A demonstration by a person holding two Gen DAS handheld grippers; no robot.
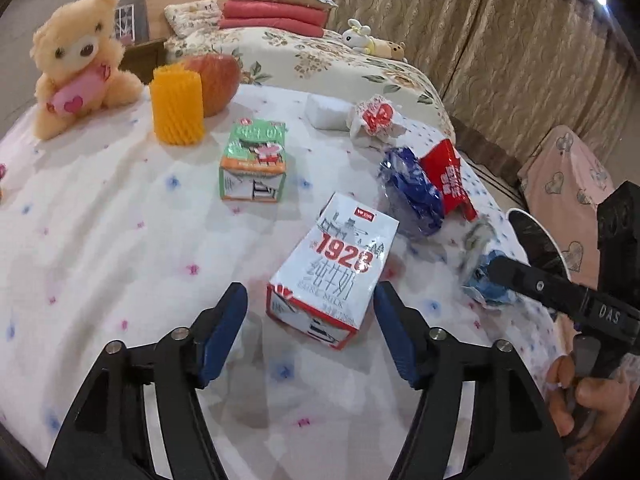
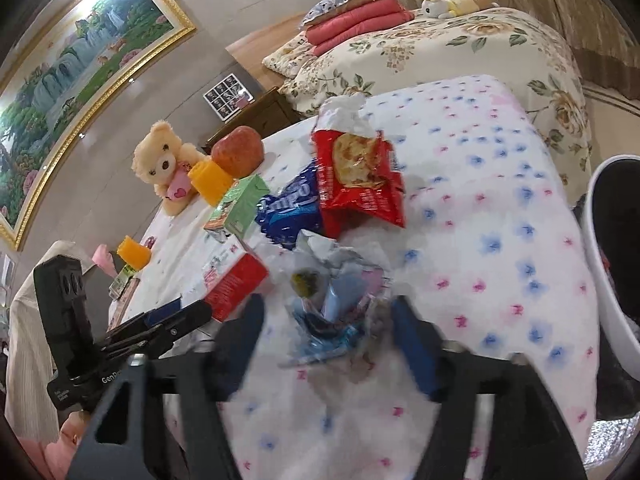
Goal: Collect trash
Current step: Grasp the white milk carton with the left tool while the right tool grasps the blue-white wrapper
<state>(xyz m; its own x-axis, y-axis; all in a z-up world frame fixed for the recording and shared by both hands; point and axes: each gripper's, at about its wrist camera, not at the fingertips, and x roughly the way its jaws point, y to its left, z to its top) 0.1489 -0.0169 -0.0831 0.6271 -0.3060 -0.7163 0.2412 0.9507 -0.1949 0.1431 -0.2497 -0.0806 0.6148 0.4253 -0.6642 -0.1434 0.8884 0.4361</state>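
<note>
Your left tool (image 1: 310, 312) is spread wide, with the white milk box (image 1: 334, 276) lying on its side between the two blue tips. Neither tip touches it yet. If you squeeze near the close end only, the box may twist and pop out, because it lies at a slant toward 1 o'clock.

Your right tool (image 2: 326, 322) is spread too, around a crumpled wrapper (image 2: 332, 292) on the flowery cloth of the bench (image 2: 500, 208). That view is blurry, so I think, but cannot be sure, that the tips are not touching it. The wrapper is thin and springy. It could slip away, or you could pinch the cloth with it and drag everything.

The blue bag (image 2: 290, 210) and red bag (image 2: 360, 184) sit just past it at 12 o'clock. Push too far and you will knock them. The white bin (image 2: 596, 264) waits at 3 o'clock.
</note>
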